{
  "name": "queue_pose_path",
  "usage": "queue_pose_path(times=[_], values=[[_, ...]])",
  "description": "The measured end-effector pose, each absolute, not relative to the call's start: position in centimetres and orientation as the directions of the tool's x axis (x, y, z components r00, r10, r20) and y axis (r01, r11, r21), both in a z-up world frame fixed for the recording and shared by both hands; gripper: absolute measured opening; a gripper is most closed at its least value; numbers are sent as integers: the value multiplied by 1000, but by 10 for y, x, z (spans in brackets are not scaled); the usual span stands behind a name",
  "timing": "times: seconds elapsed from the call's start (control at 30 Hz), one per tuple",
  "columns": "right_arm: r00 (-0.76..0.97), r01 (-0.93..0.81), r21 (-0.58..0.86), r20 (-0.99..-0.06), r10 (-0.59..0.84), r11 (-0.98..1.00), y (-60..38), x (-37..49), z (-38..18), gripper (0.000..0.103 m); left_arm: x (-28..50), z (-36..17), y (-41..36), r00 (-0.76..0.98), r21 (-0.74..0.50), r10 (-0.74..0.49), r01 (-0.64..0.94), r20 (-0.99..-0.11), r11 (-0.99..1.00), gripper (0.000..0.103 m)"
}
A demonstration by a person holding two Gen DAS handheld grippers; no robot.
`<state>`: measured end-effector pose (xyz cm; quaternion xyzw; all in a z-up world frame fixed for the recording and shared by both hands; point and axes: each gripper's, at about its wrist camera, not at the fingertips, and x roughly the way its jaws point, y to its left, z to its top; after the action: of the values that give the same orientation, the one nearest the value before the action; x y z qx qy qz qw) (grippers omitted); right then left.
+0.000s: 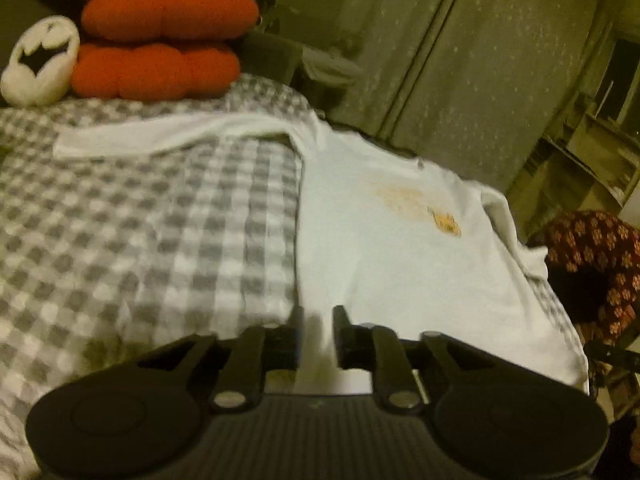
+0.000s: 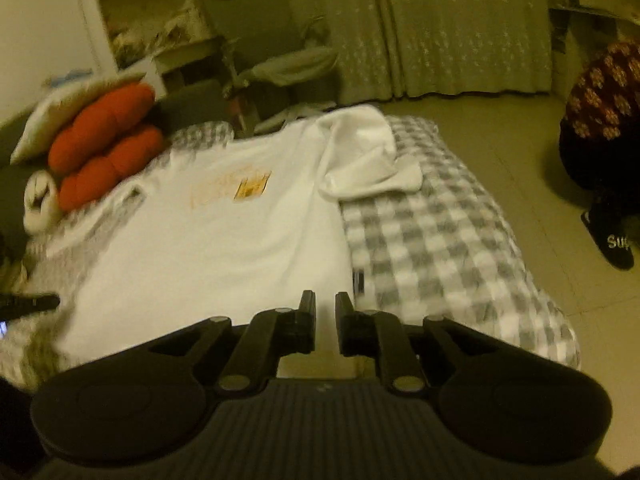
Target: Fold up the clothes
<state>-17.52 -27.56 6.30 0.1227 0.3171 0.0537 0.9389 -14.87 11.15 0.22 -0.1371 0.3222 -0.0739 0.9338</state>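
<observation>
My left gripper (image 1: pixel 316 326) pinches the hem of the white T-shirt (image 1: pixel 384 256); my right gripper (image 2: pixel 325 312) sits narrow at the hem, whether gripping cloth I cannot tell. The shirt lies flat on the checked bed (image 2: pixel 440 232) (orange chest print (image 2: pixel 253 187), right sleeve (image 2: pixel 372 164) folded inward).

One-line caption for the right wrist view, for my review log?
Right gripper at the hem of a white T-shirt spread on a checkered bedspread.

A white shirt (image 2: pixel 224 232) with an orange-yellow print lies on a grey-and-white checked bedcover (image 1: pixel 140 216) beside two orange-red cushions (image 1: pixel 160 40), beige speckled curtains (image 2: pixel 460 28) behind.
</observation>
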Motion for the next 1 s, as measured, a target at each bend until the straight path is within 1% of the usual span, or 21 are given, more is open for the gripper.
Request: queue_pose_path(times=[0.07,0.1,0.13,0.17,0.2,0.23,0.33,0.4,0.47,0.5,0.57,0.6,0.63,0.67,0.7,0.73,0.8,0.9,1.0], values=[[796,15,317,-578,181,948,-288,-159,65,16,-142,12,108,798,-277,-204,48,-568,960,41],[796,35,340,-578,180,940,-294,-150,66,18,-137,16,106,801,-274,-201,48,-564,961,42],[792,62,365,-584,177,929,-301,-138,66,25,-132,20,103,804,-270,-198,49,-560,962,42],[788,90,390,-590,174,916,-308,-126,66,32,-124,24,101,803,-278,-203,49,-560,959,46],[782,102,412,-596,183,906,-314,-114,65,49,-113,28,98,798,-285,-207,47,-566,957,50],[777,112,419,-602,184,901,-320,-101,66,55,-101,31,93,792,-290,-210,44,-573,956,51],[765,156,394,-628,141,906,-327,-66,66,55,-68,38,80,780,-317,-224,35,-584,948,52],[754,185,385,-646,121,904,-334,-43,65,55,-49,39,73,774,-329,-225,23,-592,944,54],[738,204,380,-665,113,902,-342,-27,58,55,-28,36,65,770,-324,-225,25,-597,946,54],[730,214,377,-675,110,901,-345,-19,54,54,-19,33,61,770,-316,-230,39,-595,948,54],[716,217,377,-689,116,900,-349,-8,46,17,-3,21,54,760,-291,-234,62,-606,955,54],[717,217,361,-689,103,907,-348,-6,43,7,5,10,51,748,-271,-231,71,-622,960,53],[720,217,343,-689,88,914,-348,-5,41,6,13,-1,49,735,-252,-228,81,-639,964,52],[735,210,329,-674,74,921,-349,-6,44,6,18,-9,50,719,-260,-227,67,-657,963,49],[769,214,325,-637,46,921,-352,-10,53,5,23,-16,53,702,-275,-227,46,-675,960,47],[803,221,322,-596,16,921,-355,-13,63,5,26,-17,56,706,-286,-228,37,-671,958,47],[884,263,326,-459,-91,908,-369,-29,95,5,28,-15,61,720,-295,-224,28,-657,955,47],[905,362,339,-351,-240,868,-395,-38,126,5,32,-17,63,721,-285,-214,23,-660,958,47],[853,464,337,-420,-310,820,-421,-19,100,5,33,-17,63,720,-281,-215,29,-660,959,47]])
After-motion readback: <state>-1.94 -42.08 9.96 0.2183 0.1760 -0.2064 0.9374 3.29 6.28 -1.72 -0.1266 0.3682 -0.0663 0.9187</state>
